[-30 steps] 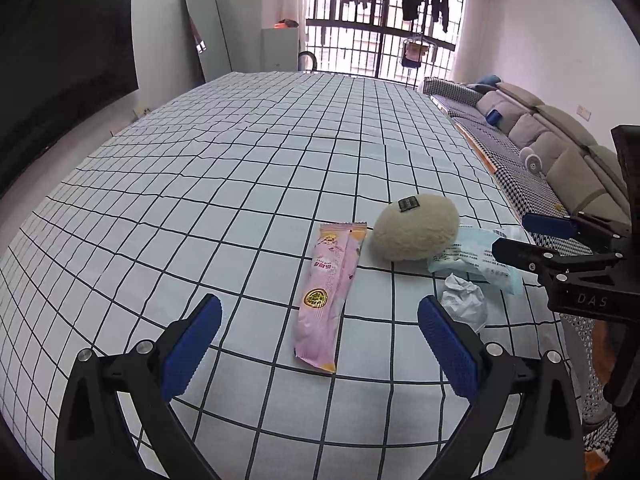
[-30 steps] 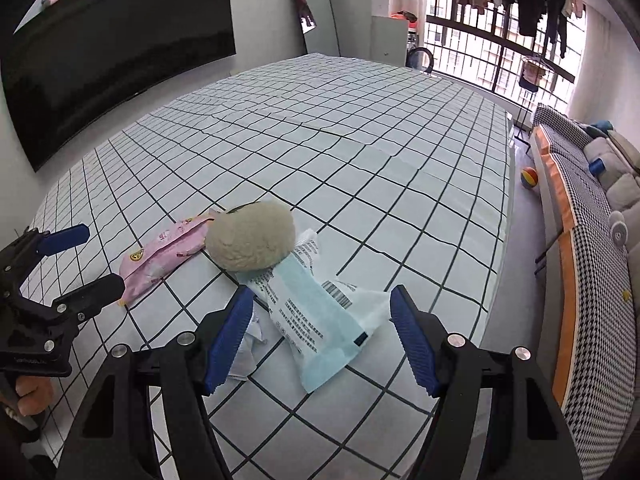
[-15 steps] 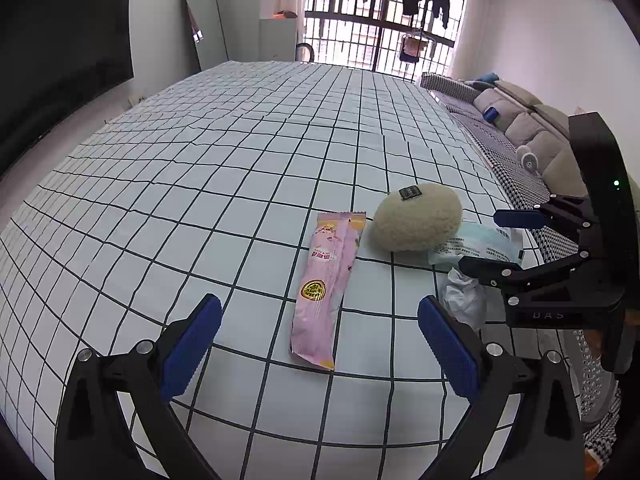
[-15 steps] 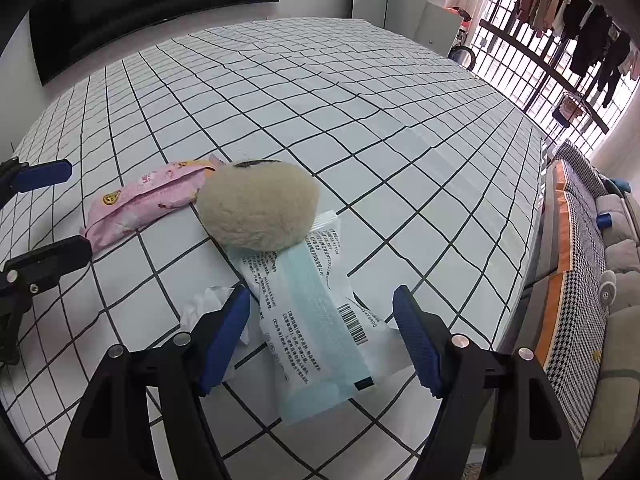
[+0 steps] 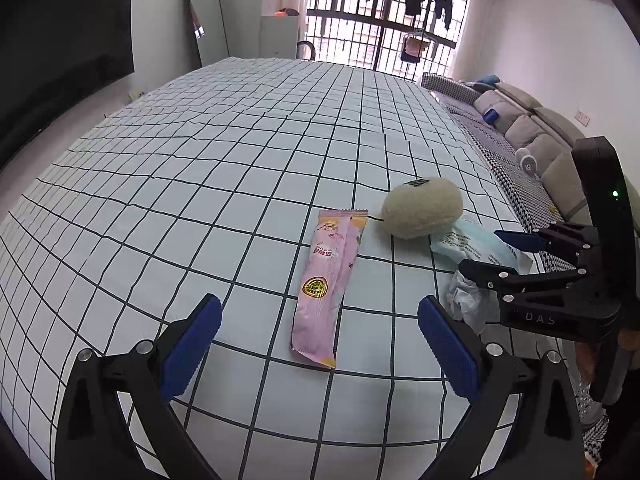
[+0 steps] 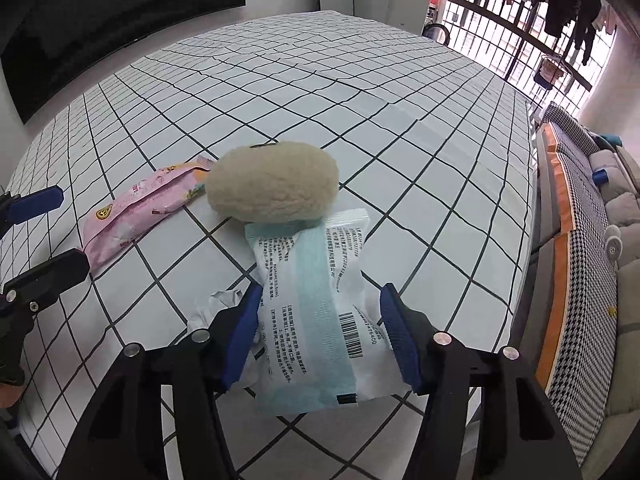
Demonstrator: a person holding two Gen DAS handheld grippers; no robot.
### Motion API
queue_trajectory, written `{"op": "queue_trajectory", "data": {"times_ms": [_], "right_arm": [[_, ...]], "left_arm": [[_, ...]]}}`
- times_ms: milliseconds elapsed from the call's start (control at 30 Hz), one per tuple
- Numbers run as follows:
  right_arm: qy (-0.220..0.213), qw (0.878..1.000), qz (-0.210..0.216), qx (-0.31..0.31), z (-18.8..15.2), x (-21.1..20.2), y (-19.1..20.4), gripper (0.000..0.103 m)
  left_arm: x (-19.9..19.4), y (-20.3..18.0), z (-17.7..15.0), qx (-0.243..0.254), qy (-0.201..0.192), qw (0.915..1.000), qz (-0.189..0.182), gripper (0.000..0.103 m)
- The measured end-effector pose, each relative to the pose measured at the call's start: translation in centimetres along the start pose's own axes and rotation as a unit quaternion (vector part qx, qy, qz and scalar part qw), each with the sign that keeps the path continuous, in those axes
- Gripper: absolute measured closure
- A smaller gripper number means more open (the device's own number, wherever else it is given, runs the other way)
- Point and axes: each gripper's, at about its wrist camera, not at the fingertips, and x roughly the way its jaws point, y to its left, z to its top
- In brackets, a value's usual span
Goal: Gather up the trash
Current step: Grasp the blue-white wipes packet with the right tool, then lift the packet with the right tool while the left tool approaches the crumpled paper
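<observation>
Now my right gripper [image 6: 320, 338] closes around the teal-white wrapper [image 6: 316, 312]; pinch low and centred, clear of the crumpled tissue [image 6: 218, 304] just left.

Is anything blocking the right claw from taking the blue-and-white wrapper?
Nothing visible. The right claw already straddles the blue-and-white wrapper, closing on it. The fuzzy beige pouch touches its far end; crumpled paper lies beside it.

White letters "DAS" on the black right tongs [image 5: 538, 317]; a barcode, its digits unclear, on the blue-white wrapper [image 6: 316, 320].
</observation>
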Motion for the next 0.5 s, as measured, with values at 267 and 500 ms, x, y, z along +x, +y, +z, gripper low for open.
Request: {"op": "queue_trajectory", "data": {"times_ms": [267, 500], "right_arm": [[-0.021, 0.997, -0.007, 0.071, -2.0, -2.7, -0.4, 0.055], [-0.060, 0.987, -0.007, 0.152, -4.8, -6.1, -1.2, 0.056]], "left_arm": [[-0.6, 0.2, 0.0, -0.004, -0.006, 1.0000, -0.003, 0.006], [-0.7, 0.3, -0.1, -0.005, -0.006, 1.0000, -0.002, 0.006]]}}
